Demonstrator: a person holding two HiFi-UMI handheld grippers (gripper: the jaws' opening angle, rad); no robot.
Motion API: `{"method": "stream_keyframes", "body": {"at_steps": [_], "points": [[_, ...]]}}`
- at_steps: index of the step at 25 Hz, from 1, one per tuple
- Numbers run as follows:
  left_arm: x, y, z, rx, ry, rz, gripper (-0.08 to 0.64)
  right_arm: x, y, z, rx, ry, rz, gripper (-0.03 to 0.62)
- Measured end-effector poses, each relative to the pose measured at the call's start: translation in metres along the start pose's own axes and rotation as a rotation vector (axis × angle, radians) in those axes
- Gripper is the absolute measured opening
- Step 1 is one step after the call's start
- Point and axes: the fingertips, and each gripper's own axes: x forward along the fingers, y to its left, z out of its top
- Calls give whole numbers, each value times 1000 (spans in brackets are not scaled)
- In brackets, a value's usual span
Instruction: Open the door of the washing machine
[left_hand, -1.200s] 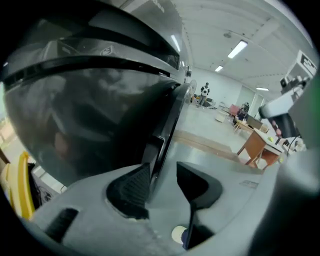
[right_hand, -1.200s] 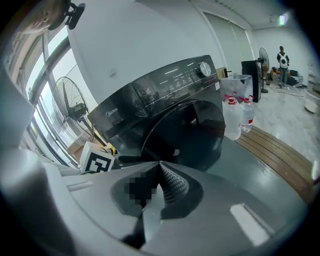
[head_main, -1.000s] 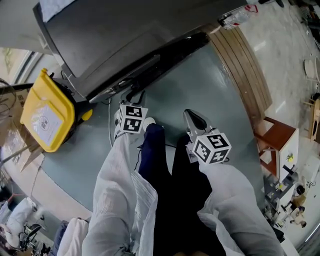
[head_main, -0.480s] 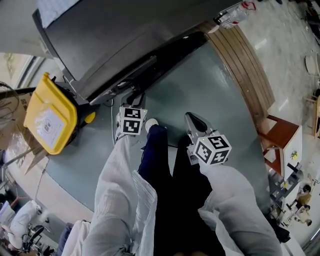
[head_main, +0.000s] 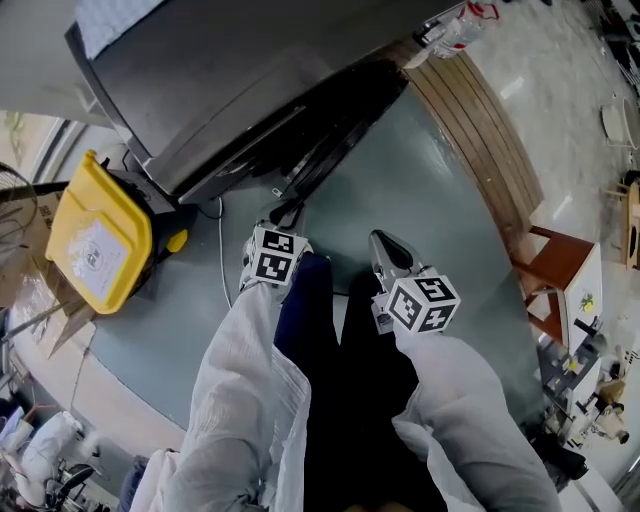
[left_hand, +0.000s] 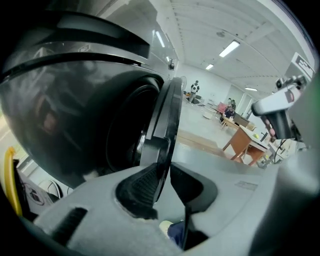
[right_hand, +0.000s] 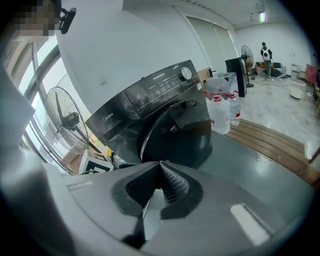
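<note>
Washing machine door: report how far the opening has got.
Done: the door is unlatched and stands ajar from the drum. In hand: the left gripper, its jaws having just been closing, clamps the door's edge. Left: swing it wide. The right gripper is shut, empty.

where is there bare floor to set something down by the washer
Bare: the grey floor between the door and the wooden slats, on toward the brown table. Crowded: left of the door, with the yellow bin and a cable.

The black washing machine (right_hand: 145, 95) door (right_hand: 182, 135) stands ajar.
</note>
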Motion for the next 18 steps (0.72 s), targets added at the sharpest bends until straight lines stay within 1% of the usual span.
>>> {"method": "stream_keyframes", "body": {"at_steps": [3, 7, 11, 13, 15, 18], "points": [[4, -26, -3, 10, -3, -40, 75, -9, -10, -3, -3, 0, -14, 9], [6, -56, -10, 23, 10, -74, 64, -21, -26, -12, 24, 0, -34, 9], [11, -82, -13, -15, 25, -79, 64, -30, -45, -16, 74, 1, -32, 9], [12, -95, -14, -20, 41, -79, 64, -37, -54, -17, 93, 1, -28, 8], [15, -109, -18, -11, 55, -80, 64, -45, -66, -17, 94, 3, -28, 9], [24, -130, -19, -6, 69, -73, 63, -57, -86, -15, 69, 8, -22, 9]]}}
